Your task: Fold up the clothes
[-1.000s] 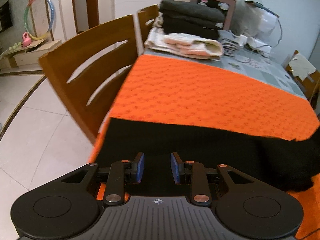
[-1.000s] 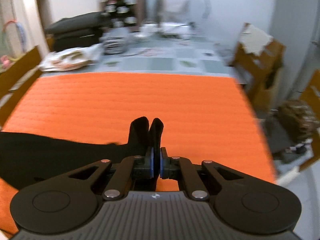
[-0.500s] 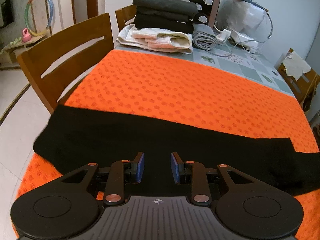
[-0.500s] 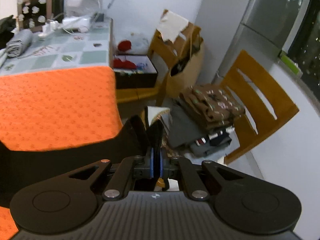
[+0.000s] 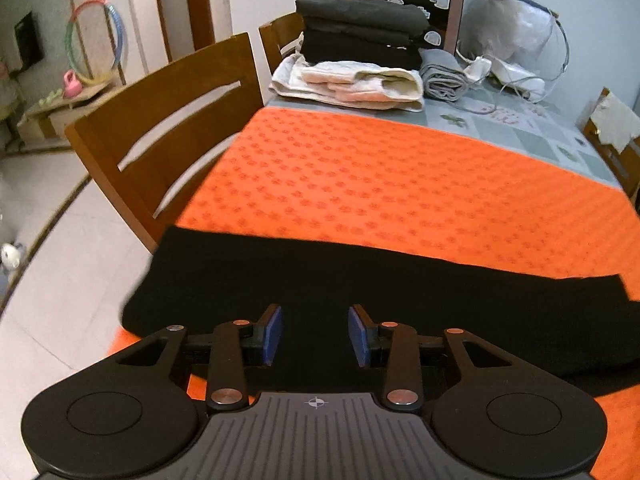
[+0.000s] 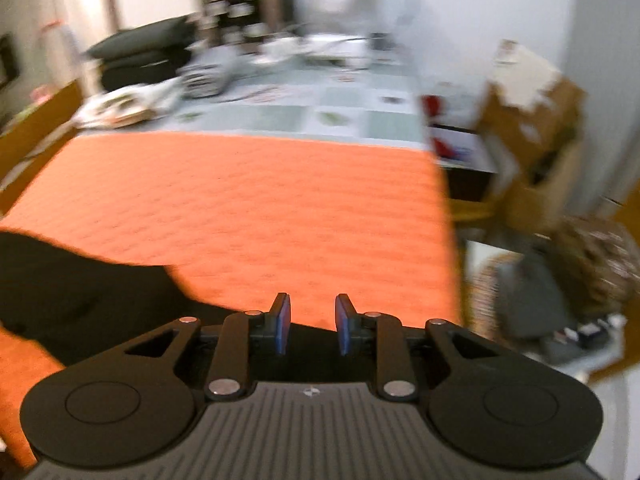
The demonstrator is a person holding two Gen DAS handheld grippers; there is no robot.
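Note:
A long black garment (image 5: 360,288) lies flat in a band across the near edge of the orange table cover (image 5: 392,184). Its left end hangs a little past the table's left side. My left gripper (image 5: 315,336) hovers open just above the garment's middle, with nothing between its blue pads. The right wrist view is blurred; there the same black garment (image 6: 88,292) lies at the lower left. My right gripper (image 6: 309,330) stands open over the garment's right end near the table's front right corner, holding nothing.
Folded clothes (image 5: 360,56) are stacked at the table's far left, with a grey roll (image 5: 444,76), cables and a white bag behind. A wooden chair (image 5: 168,136) stands at the left side. More clothes (image 6: 560,280) and a cardboard box (image 6: 536,120) sit right of the table.
My right gripper has opened and let go of the black garment's end, and its view has swung back from the room's right side to the table. The left gripper stays open and has shifted slightly.

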